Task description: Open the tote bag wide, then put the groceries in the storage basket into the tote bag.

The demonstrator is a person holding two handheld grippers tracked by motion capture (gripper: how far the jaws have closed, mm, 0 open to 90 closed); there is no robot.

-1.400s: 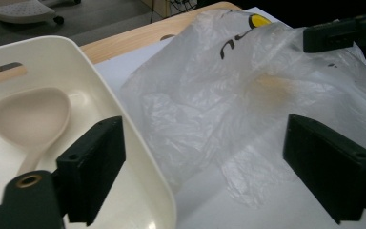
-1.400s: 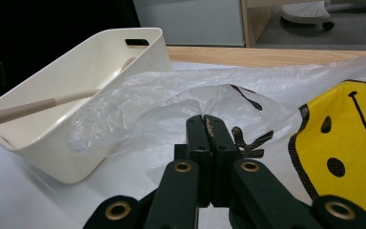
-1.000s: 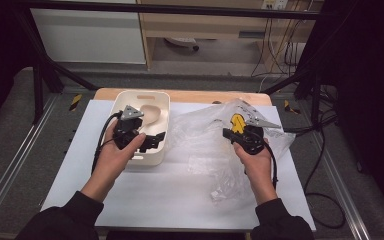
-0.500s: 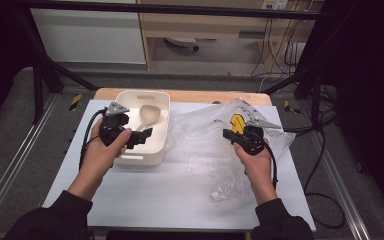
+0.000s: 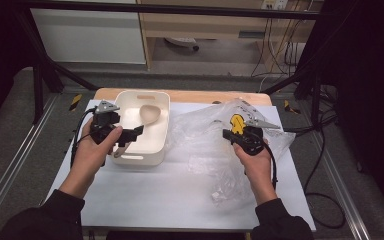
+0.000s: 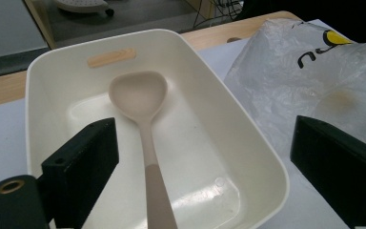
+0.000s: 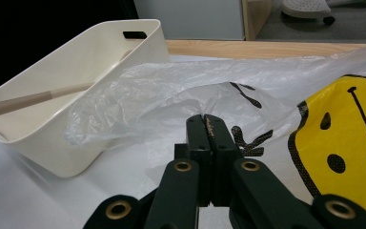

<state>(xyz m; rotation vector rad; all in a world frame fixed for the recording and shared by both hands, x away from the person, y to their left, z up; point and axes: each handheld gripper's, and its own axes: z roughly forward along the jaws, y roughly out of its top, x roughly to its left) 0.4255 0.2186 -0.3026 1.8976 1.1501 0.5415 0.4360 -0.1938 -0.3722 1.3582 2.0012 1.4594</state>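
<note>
A beige spoon (image 5: 149,114) lies in the white tub (image 5: 152,155), its handle running out over the near rim. My left gripper (image 5: 125,128) sits at the tub's left side and is open. In the left gripper view its jaws (image 6: 207,143) stand wide apart on either side of the spoon (image 6: 140,102) without touching it. A clear plastic bag (image 5: 205,132) with a yellow smiley lies crumpled to the right of the tub. My right gripper (image 5: 227,134) rests on it, jaws (image 7: 205,121) pressed together with the bag's film (image 7: 171,90) rising from their tips.
A white sheet (image 5: 170,200) covers the wooden table, with bare room in front of the tub and bag. Metal rails run along both sides of the table. Cables hang at the back right (image 5: 280,55).
My left gripper has drawn back to the left, from over the tub to its left side. The right gripper and the bag have stayed put.
</note>
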